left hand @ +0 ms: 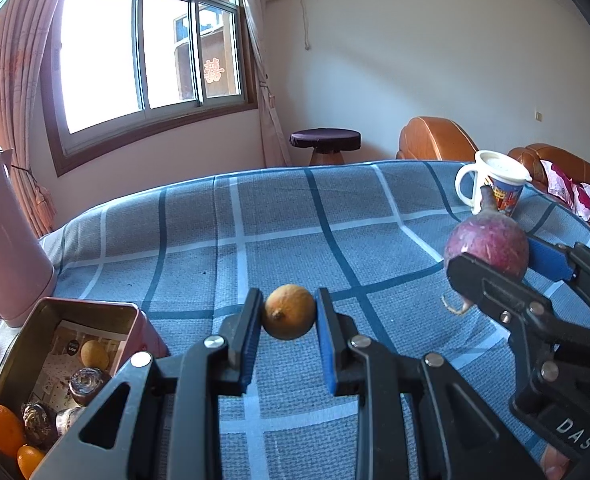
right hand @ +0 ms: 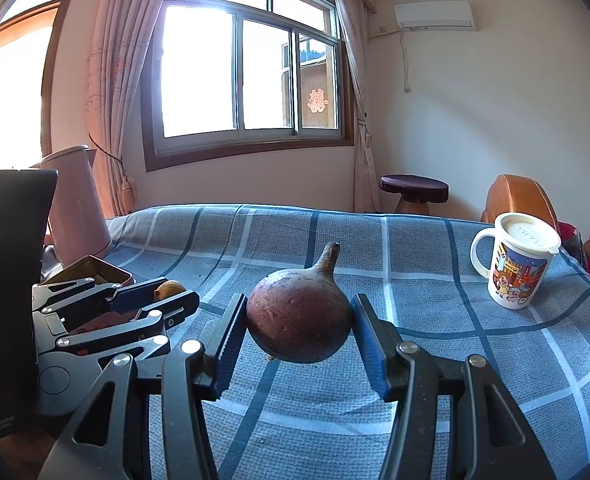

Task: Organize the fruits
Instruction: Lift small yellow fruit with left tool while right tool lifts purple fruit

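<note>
My left gripper (left hand: 289,312) is shut on a small yellow-brown fruit (left hand: 290,312) and holds it above the blue checked cloth. My right gripper (right hand: 299,322) is shut on a round purple fruit with a stalk (right hand: 299,320), also lifted off the cloth. In the left wrist view the right gripper (left hand: 491,258) and its purple fruit (left hand: 487,246) are at the right. In the right wrist view the left gripper (right hand: 163,294) with its yellow fruit (right hand: 169,290) is at the left. An open pink tin (left hand: 27,352) at lower left holds oranges, a yellow fruit and dark fruits.
A pink kettle (left hand: 3,236) stands behind the tin at the left. A lidded white mug (right hand: 515,260) stands at the right on the blue checked cloth (right hand: 435,340). Behind the table are a stool (left hand: 325,140), an orange sofa and a window.
</note>
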Demonstrator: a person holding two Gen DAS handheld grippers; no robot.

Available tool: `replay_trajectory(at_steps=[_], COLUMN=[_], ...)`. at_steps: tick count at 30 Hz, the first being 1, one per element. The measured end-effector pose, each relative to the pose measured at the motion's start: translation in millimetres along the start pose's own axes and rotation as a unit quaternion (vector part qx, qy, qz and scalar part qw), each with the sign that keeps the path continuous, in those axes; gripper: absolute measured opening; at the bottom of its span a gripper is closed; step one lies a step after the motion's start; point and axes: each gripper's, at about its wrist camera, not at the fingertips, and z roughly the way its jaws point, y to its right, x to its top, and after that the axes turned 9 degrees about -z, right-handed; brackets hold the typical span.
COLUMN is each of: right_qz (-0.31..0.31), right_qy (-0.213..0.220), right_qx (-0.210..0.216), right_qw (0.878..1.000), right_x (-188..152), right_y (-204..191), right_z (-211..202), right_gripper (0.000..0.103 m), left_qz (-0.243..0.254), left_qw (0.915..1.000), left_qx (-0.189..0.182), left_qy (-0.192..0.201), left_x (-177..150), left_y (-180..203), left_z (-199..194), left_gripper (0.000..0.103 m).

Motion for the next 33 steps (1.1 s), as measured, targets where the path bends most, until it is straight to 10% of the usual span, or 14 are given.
replay_trajectory(at_steps=[33], right_qz=[-0.013], right_qy=[0.050], right_qx=[-0.012], right_qw=[0.999], right_x=[-3], right_y=[-18], right_z=[-32], right_gripper=[0.054], left_qz=[-0.002], left_qw=[0.9998], left_qx=[-0.001], left_qy=[0.019], left_x=[-13], left_y=[-8], left_z=[-34], left_gripper=[0.027])
